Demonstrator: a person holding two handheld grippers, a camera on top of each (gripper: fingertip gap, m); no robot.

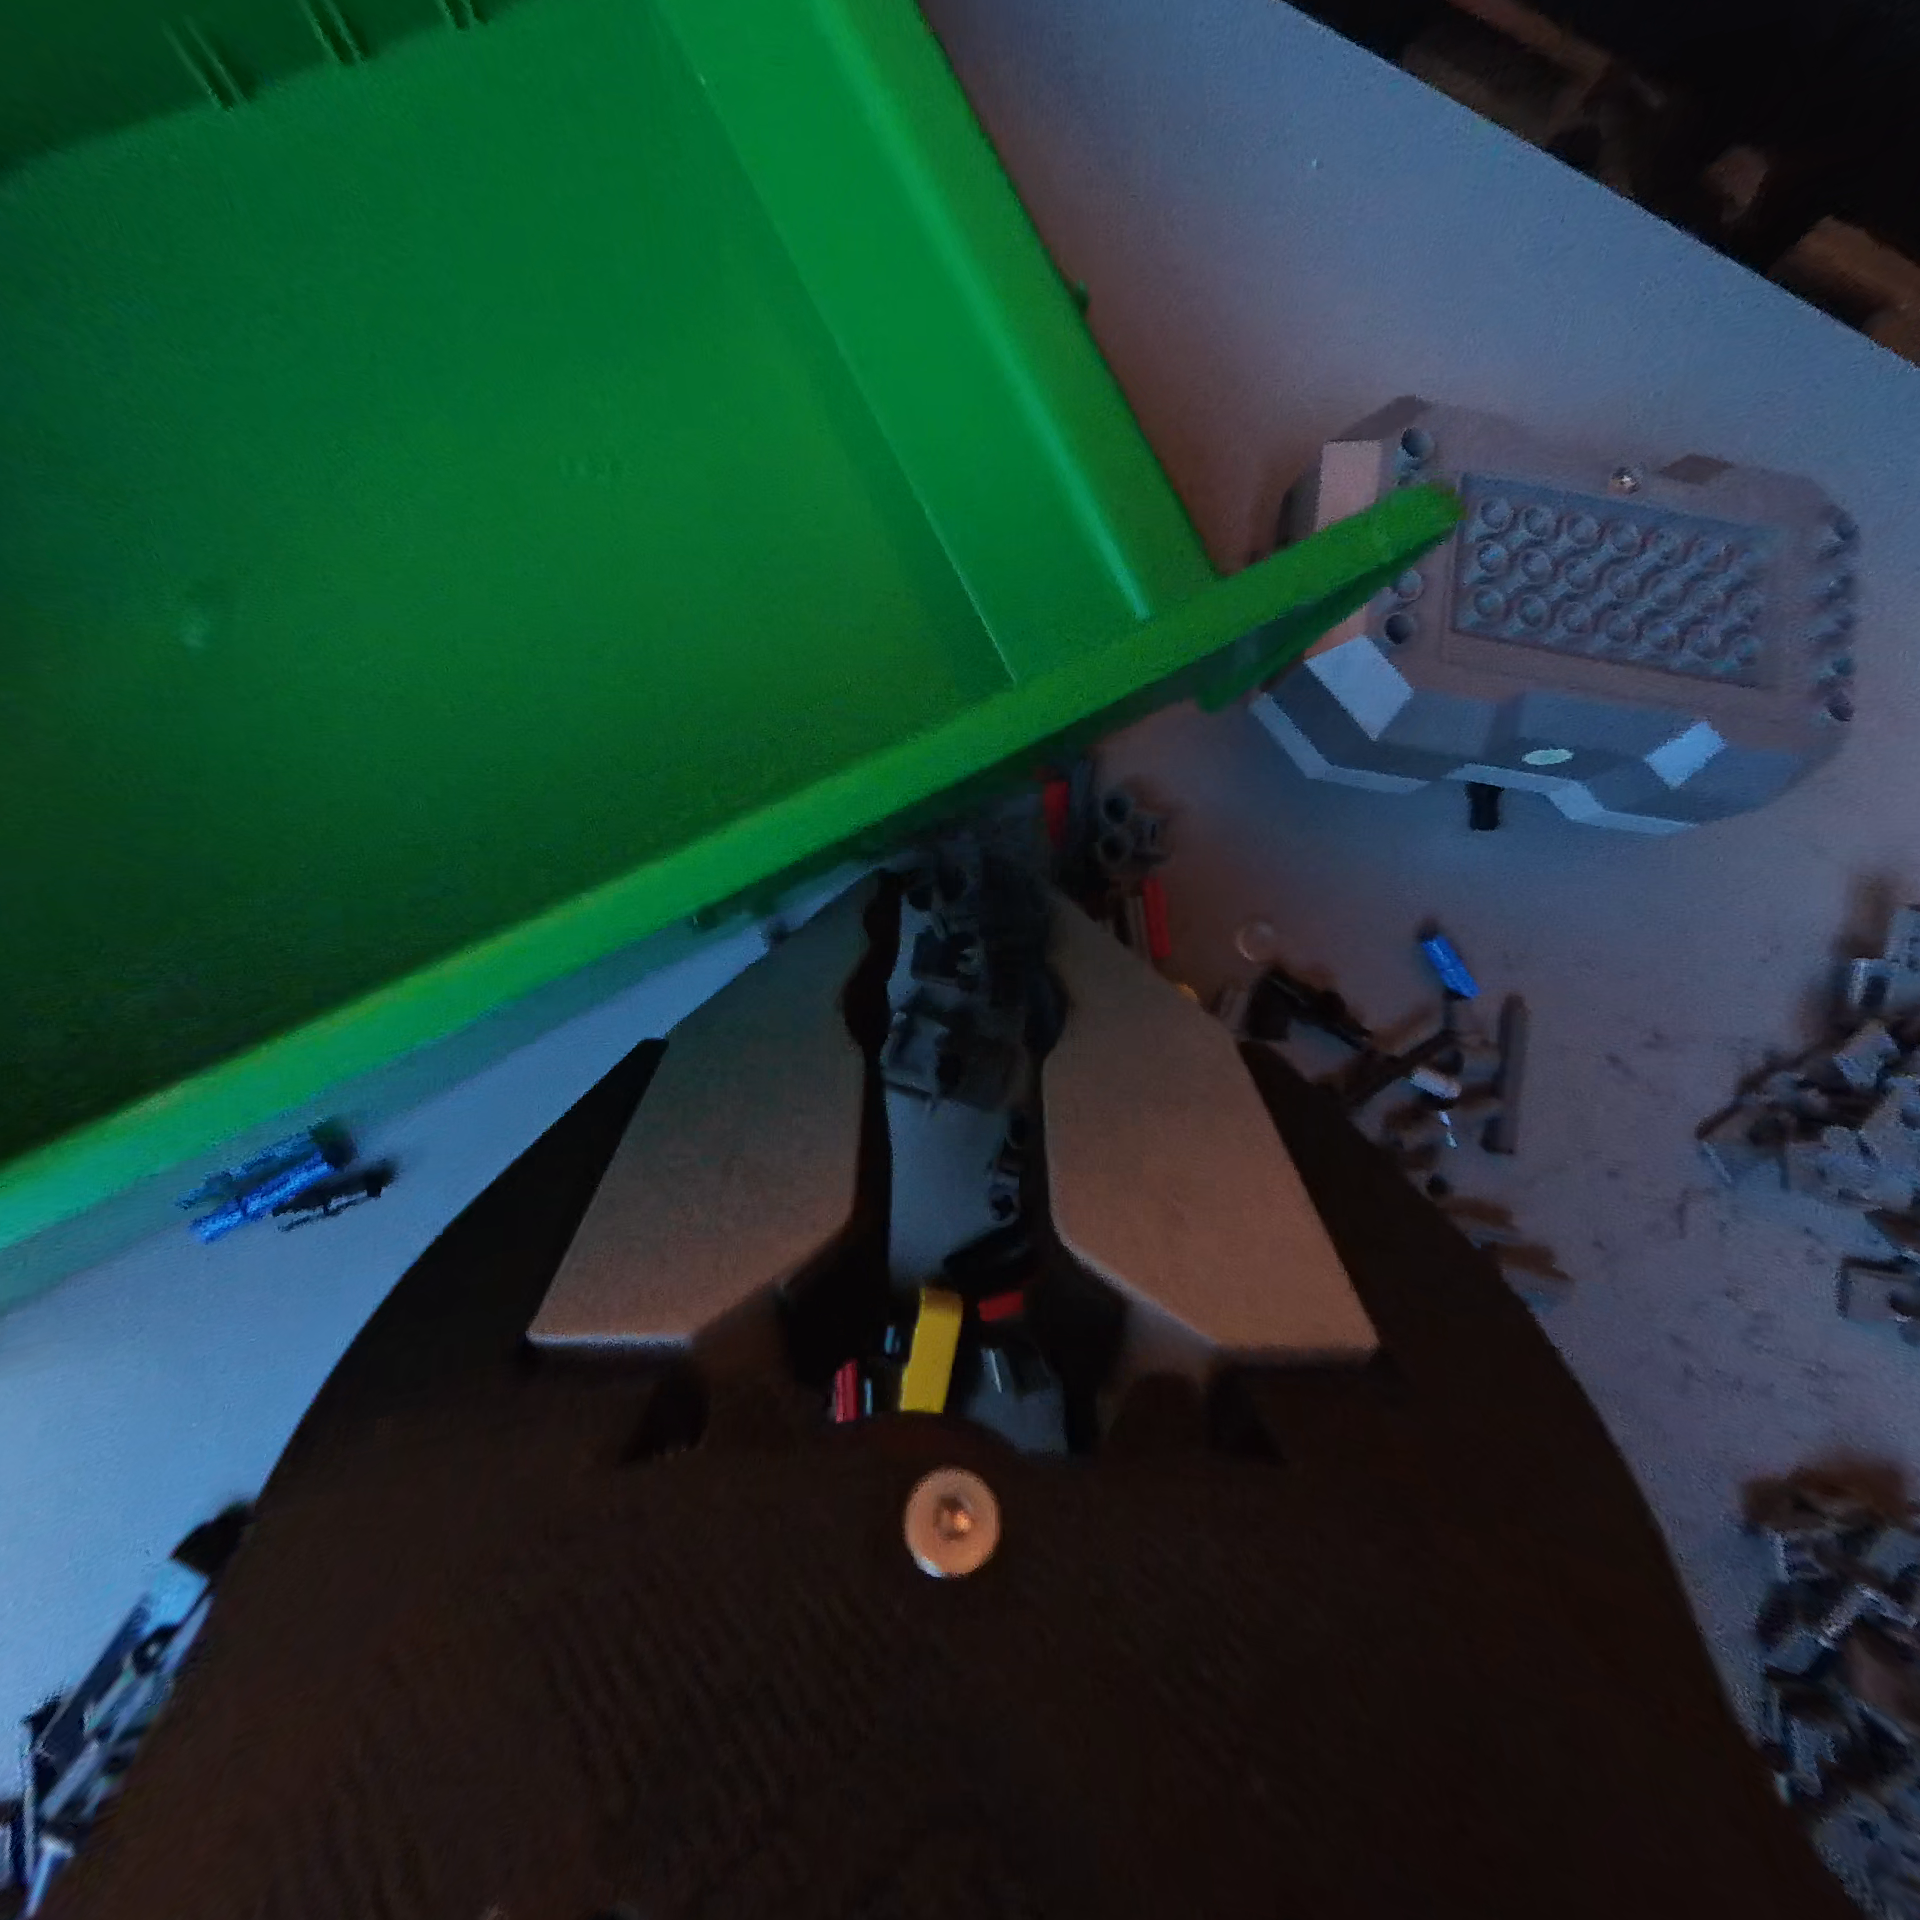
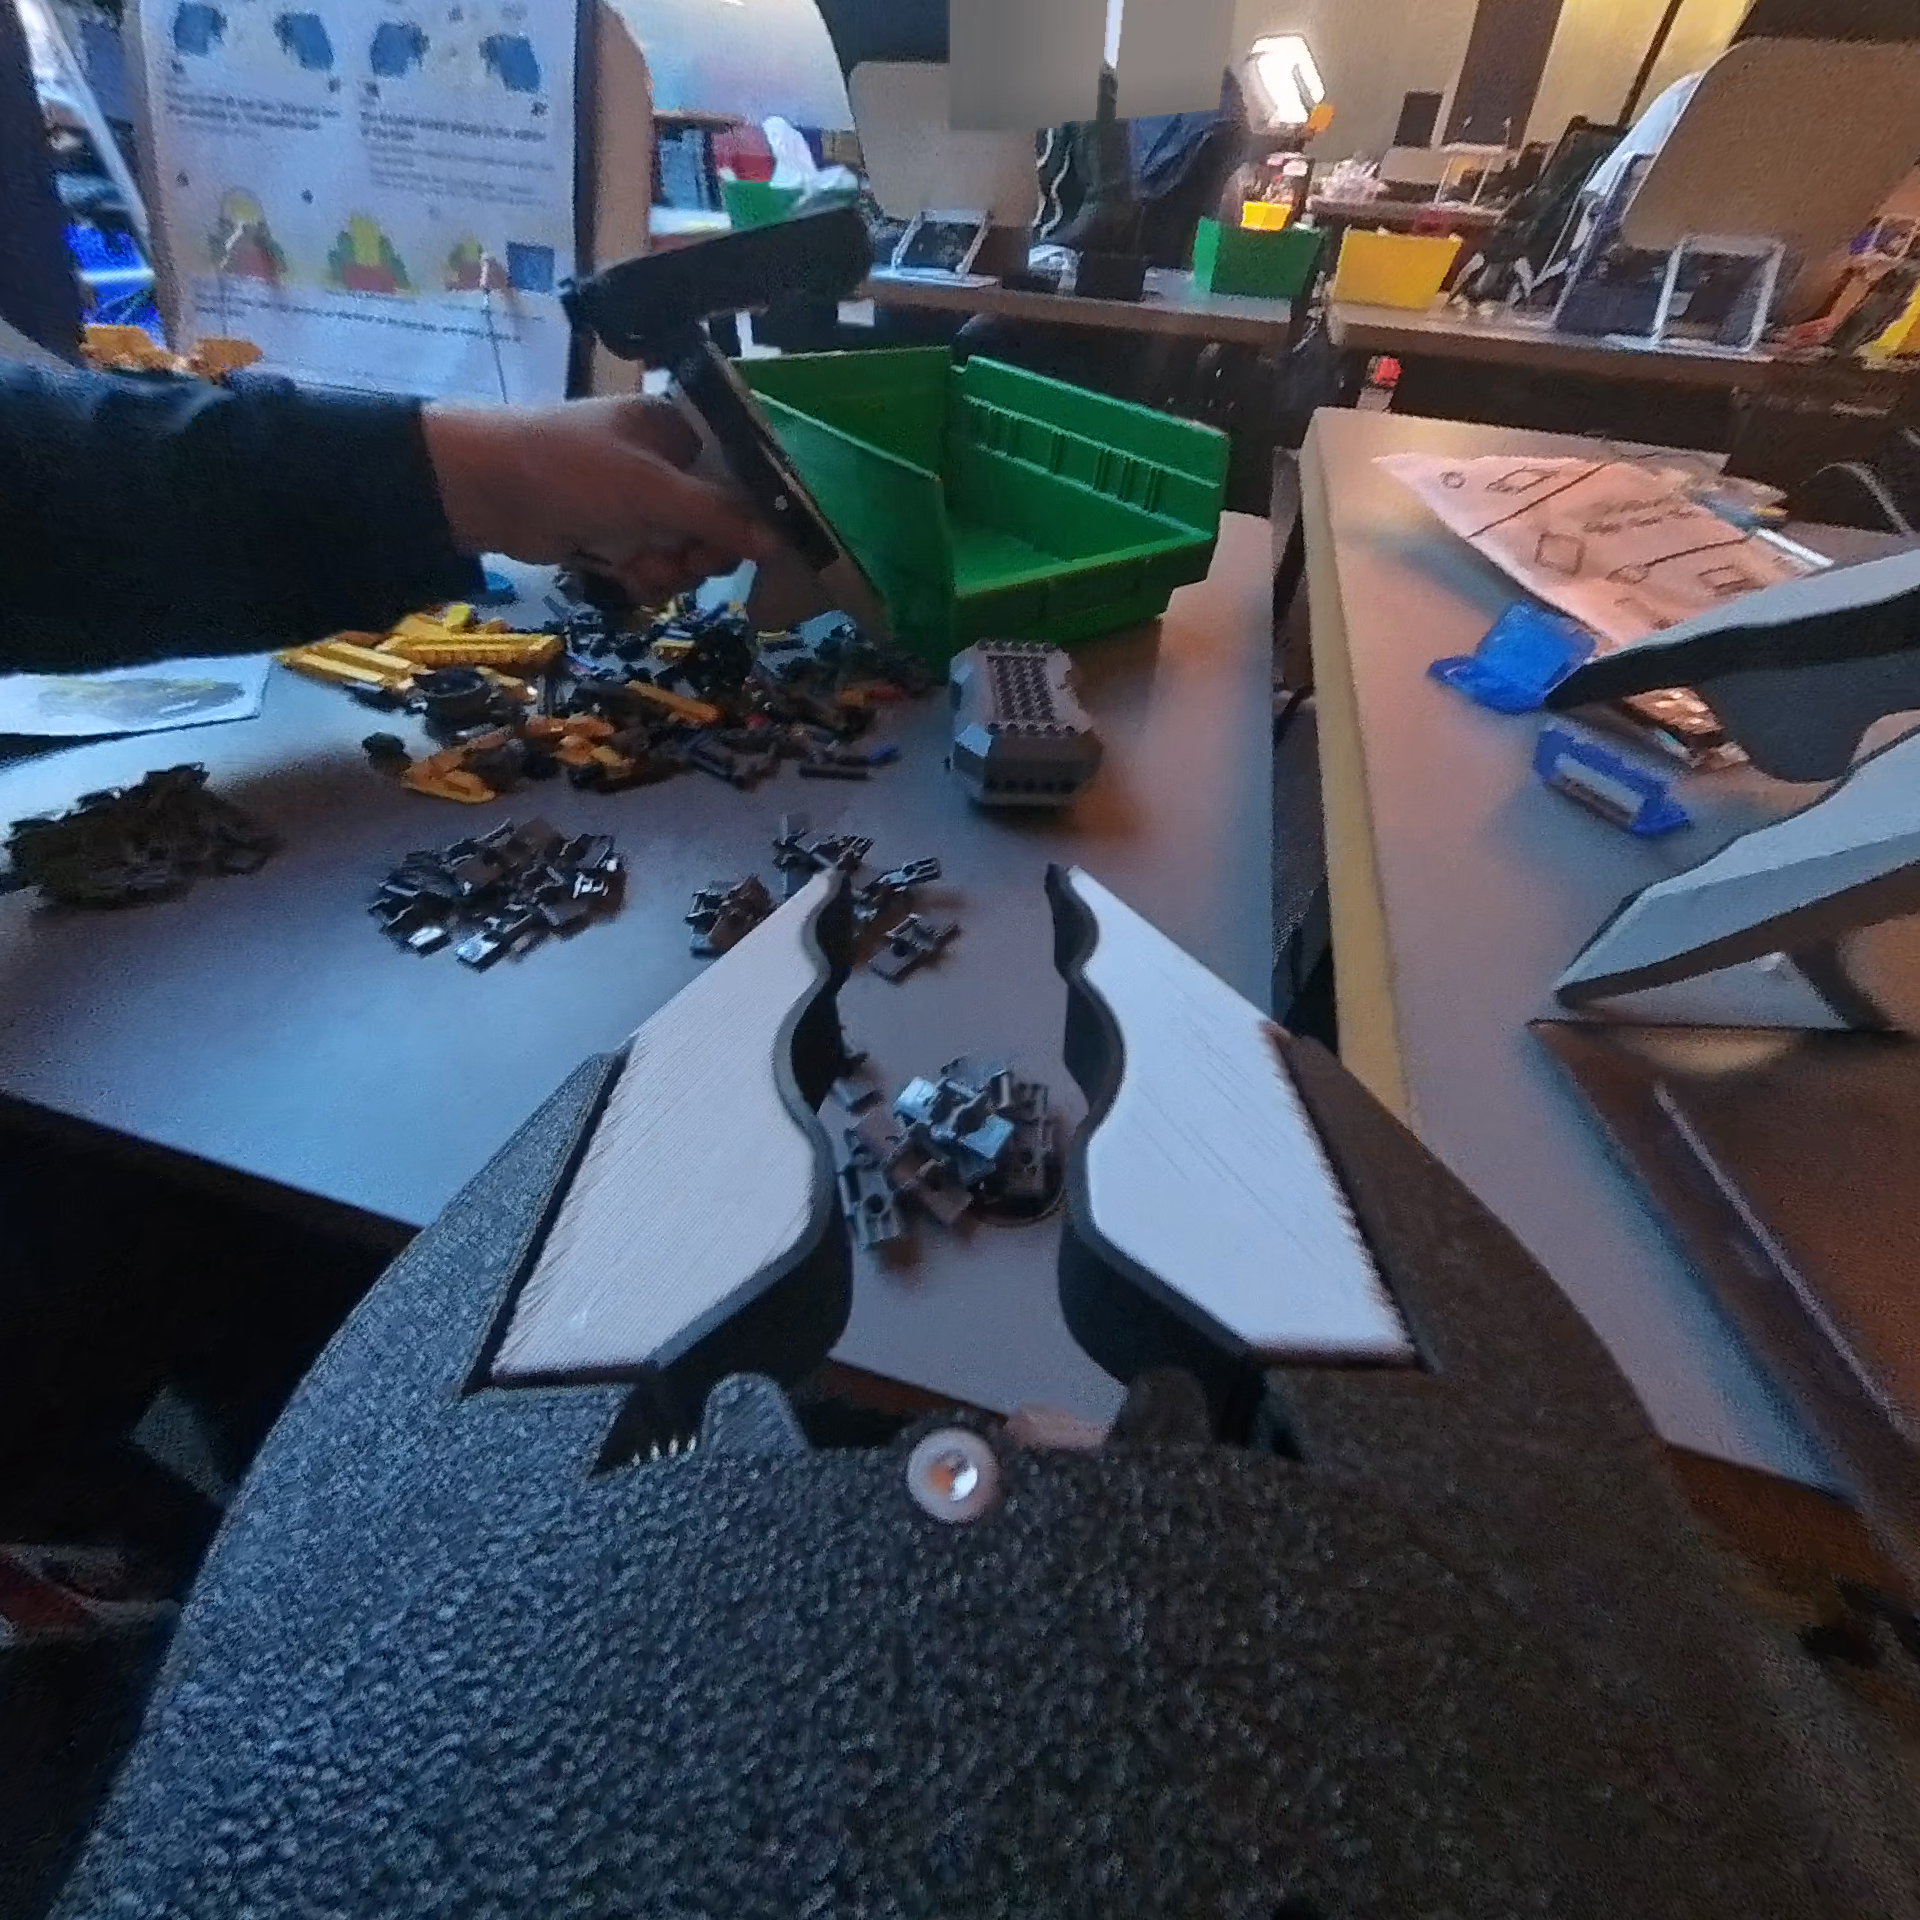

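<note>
- Left tool (image 1: 961,914) was pointing down at the worktop (image 1: 1455,260), fingers a little apart with nothing pinched between them, tips right over a heap of small dark building pieces (image 1: 956,997). A yellow piece (image 1: 928,1363) and some red bits showed in the gap near its base.
- Green bin (image 1: 468,468) sat just beside that tool's tips, tilted, its front lip hanging over the heap. In the right wrist view the same green bin (image 2: 1039,520) sat at the far side of the worktop, and a hand (image 2: 582,488) gripped the left tool (image 2: 831,613) at its front corner.
- Grey studded block (image 1: 1600,613) lay next to the bin's corner, flat on the worktop.
- Right tool (image 2: 945,894) hovered well apart from the bin, fingers spread wide, holding nothing. A little clump of grey-blue pieces (image 2: 956,1132) lay on the worktop between its fingers.
- Yellow and black parts (image 2: 540,707) were scattered near the hand, and black piles (image 2: 499,894) closer in.
- Blue clips (image 2: 1507,655) and a printed sheet (image 2: 1600,520) sat on the neighbouring worktop to the right.
</note>
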